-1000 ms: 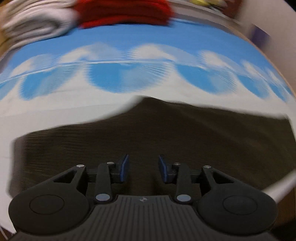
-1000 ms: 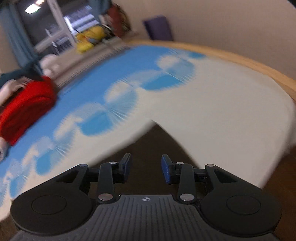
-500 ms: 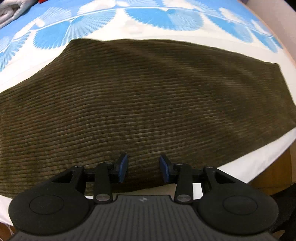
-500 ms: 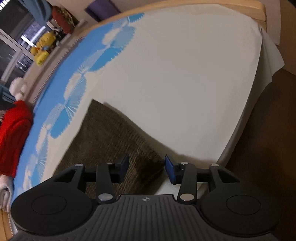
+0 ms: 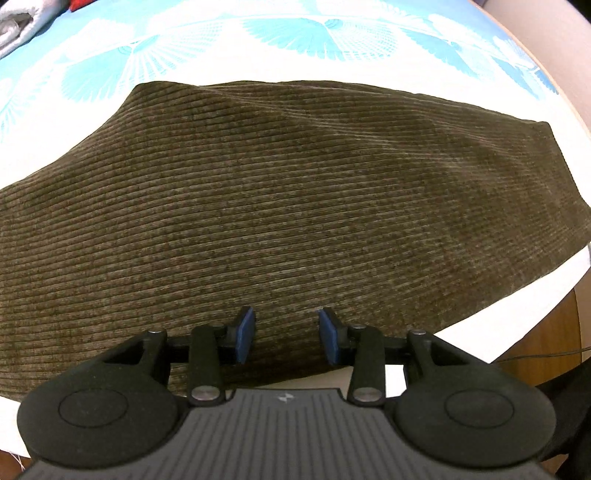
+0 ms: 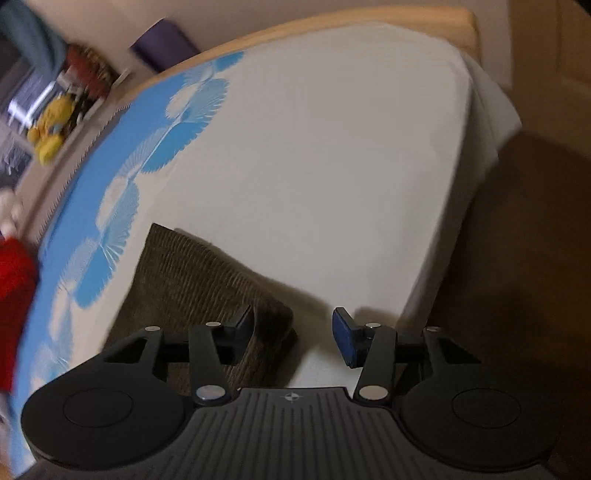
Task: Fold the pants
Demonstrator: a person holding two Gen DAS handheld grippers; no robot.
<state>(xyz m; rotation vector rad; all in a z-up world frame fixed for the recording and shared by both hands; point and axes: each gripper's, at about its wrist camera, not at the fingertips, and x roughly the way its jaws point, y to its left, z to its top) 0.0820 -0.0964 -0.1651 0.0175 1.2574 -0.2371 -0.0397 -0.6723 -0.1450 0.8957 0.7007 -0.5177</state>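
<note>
Dark olive corduroy pants [image 5: 280,206] lie flat on the bed and fill most of the left wrist view. My left gripper [image 5: 287,335] is open and empty, low over their near edge. In the right wrist view only the pants' right end [image 6: 192,280] shows, with its near corner [image 6: 280,325] just left of the gap between my fingers. My right gripper [image 6: 293,338] is open and empty, over that corner and the white sheet beside it.
The bed sheet [image 6: 332,166] is white with a blue fan pattern [image 5: 317,33]. Its right edge [image 6: 454,229] drops to a dark brown floor [image 6: 517,258]. A red folded cloth [image 6: 11,306] and a white folded cloth [image 5: 22,22] lie at the far side.
Both grippers dropped from a high view of the bed to just above the pants' near edge. The right gripper opened a little wider and shifted toward the pants' right corner.
</note>
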